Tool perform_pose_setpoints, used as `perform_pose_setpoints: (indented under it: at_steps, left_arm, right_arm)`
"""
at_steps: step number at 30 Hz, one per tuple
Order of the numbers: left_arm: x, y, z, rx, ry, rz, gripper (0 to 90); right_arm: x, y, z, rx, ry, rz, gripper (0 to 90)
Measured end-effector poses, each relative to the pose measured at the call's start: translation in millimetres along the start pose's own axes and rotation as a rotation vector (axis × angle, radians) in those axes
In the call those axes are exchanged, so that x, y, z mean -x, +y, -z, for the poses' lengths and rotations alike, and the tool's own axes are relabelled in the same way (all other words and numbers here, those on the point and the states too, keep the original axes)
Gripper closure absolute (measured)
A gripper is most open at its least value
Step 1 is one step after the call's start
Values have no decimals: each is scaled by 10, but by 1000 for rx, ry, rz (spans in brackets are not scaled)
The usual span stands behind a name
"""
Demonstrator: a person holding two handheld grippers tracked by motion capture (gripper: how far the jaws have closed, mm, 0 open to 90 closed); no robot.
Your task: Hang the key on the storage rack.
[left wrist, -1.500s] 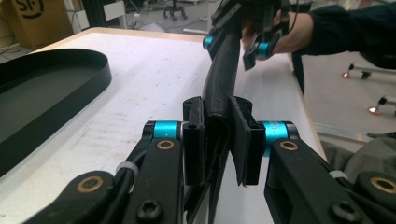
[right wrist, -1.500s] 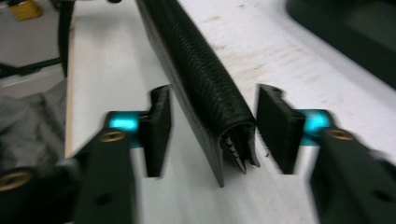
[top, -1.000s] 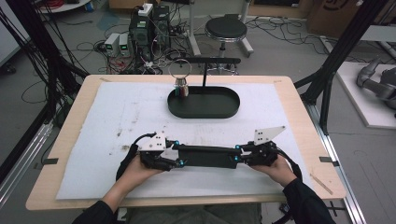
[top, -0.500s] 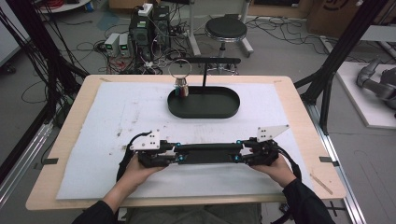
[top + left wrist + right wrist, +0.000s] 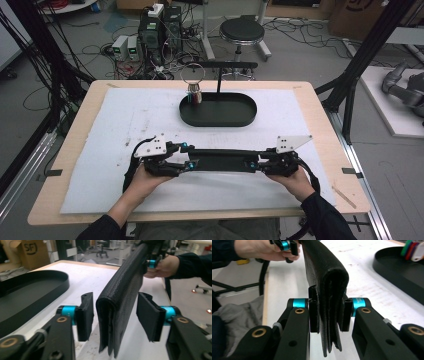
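Note:
A long black folded leather strip [image 5: 220, 161] stretches left to right above the white mat [image 5: 100, 130], held edge-up between both hands. My right gripper [image 5: 329, 315] is shut on its right end [image 5: 328, 277], pads pressed to both faces. My left gripper [image 5: 113, 315] stands open around the strip's left end [image 5: 117, 302], each pad a clear gap from the leather. In the high view the left gripper [image 5: 186, 160] and right gripper [image 5: 255, 164] face each other along the strip.
A black oval tray [image 5: 218, 110] lies farther back on the mat, with a keyring and coloured tags [image 5: 194, 92] at its left end. A stool [image 5: 242, 31], cables and black frame posts stand beyond the wooden table [image 5: 320, 115].
The left gripper's jaws have opened off the strip's left end. The strip has levelled out and both hands have shifted slightly.

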State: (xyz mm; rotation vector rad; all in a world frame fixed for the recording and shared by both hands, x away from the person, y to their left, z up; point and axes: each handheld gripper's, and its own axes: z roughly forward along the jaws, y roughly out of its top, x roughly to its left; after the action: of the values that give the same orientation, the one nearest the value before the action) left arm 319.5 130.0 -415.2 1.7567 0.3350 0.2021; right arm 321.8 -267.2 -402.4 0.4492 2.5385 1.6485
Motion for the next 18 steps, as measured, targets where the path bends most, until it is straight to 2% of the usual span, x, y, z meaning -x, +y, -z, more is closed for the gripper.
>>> perform_pose_setpoints:
  at_steps: [4,8,9,12,18]
  left_arm:
    - [-18,27,76,0,47,7,386]
    - [8,83,168,-4,89,-27,375]
    - [24,107,205,-3,113,-42,371]
    - [61,149,300,5,162,-71,363]
    - [99,167,459,6,222,-78,330]
  right_arm:
    - [27,13,64,31,-53,-11,768]
    - [82,47,136,71,-118,-34,768]
    - [105,55,151,79,-143,-40,768]
    - [182,81,189,80,-211,-72,768]
    - [346,177,193,87,-319,-91,768]
